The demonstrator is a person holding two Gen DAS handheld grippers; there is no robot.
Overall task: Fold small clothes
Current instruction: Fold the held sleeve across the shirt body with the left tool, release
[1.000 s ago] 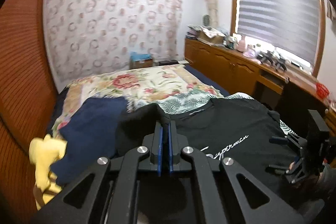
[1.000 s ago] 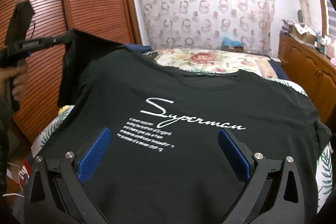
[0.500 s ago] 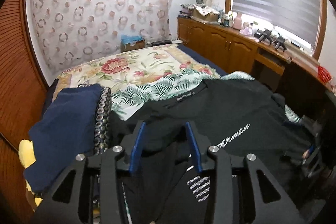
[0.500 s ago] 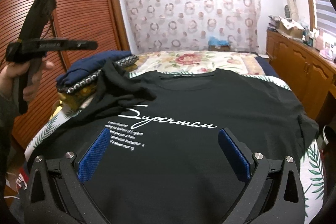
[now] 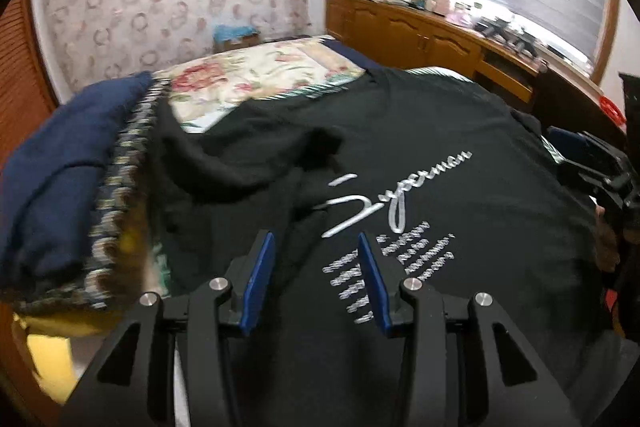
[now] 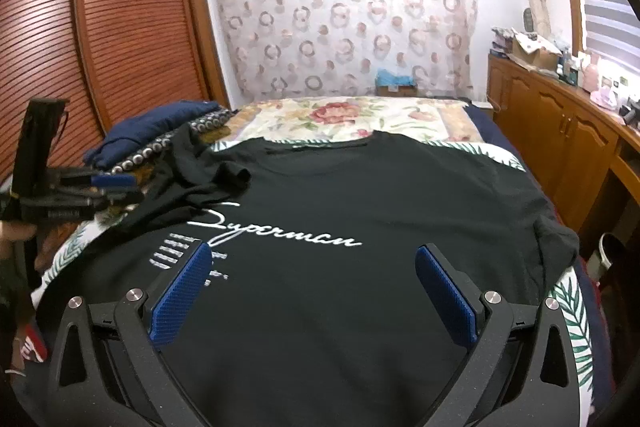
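While the black T-shirt (image 6: 360, 195) lies face up across the near end of the bed (image 6: 360, 115), its white lettering showing, one sleeve (image 6: 208, 183) is already flopped inward over the chest on the bed's left side, likely the first fold of the job. The left gripper (image 5: 316, 279) hangs just above that side of the shirt with its blue pads apart and nothing between them; its jaws have just been opening, which fits letting the sleeve drop where it belongs. The right gripper (image 6: 316, 291) hovers over the shirt's lower middle, its jaws spread wide and empty, probably waiting to take the opposite sleeve (image 6: 556, 243) that hangs over the bed's right edge. A navy garment (image 5: 60, 163) sits piled at the left edge, just beside the shirt, seemingly set out of the way to keep the folding space free.
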